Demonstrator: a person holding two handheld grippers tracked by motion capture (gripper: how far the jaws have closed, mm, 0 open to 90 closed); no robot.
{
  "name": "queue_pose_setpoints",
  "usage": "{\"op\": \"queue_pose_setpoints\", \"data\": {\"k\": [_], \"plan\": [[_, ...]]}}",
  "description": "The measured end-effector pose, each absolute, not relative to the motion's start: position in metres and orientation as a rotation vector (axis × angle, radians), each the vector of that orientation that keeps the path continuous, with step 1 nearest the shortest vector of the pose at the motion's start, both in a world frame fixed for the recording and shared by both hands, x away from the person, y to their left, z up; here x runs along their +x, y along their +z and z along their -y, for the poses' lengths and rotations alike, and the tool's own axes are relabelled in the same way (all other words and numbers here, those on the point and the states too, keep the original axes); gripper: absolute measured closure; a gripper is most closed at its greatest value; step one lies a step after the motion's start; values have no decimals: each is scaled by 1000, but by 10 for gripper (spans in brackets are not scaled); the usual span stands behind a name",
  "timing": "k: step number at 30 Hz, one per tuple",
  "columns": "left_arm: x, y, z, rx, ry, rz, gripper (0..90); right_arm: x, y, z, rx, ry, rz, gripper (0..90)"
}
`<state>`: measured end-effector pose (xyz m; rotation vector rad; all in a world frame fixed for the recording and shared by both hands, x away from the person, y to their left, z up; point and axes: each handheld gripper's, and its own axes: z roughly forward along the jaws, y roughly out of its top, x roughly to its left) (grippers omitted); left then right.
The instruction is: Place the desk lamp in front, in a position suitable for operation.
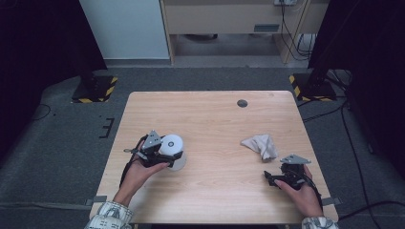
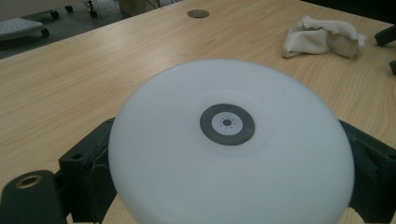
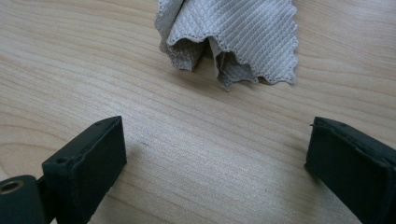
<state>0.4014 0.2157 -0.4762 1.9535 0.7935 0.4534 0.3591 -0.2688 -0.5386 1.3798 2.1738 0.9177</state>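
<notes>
White round plastic disc (image 2: 231, 144) sits clamped in the left claw (image 1: 165, 155); right claw (image 3: 215, 163) gapes wide, unladen, near the crumpled beige cloth (image 3: 231, 37) on the desk (image 1: 215, 119).

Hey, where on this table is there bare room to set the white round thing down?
The widest bare wood lies mid-table, between the white round device in the left gripper and the crumpled cloth, running up to the grommet. The near edge between the forearms is also free. It is tightest between the cloth and the right gripper.
</notes>
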Motion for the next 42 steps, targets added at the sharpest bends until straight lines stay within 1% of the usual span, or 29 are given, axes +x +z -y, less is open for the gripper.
{"op": "queue_pose_setpoints", "data": {"k": [10,19,32,42], "plan": [[399,-471,-219,1949,452,-785,78,360,-539,268,1376,918,-2174,49],[398,-464,-211,1960,426,-748,78,360,-539,268,1377,919,-2175,49],[400,-457,-173,2007,377,-655,79,360,-539,267,1377,917,-2176,44],[402,-460,-145,2022,345,-624,78,361,-539,267,1375,918,-2175,44]]}}
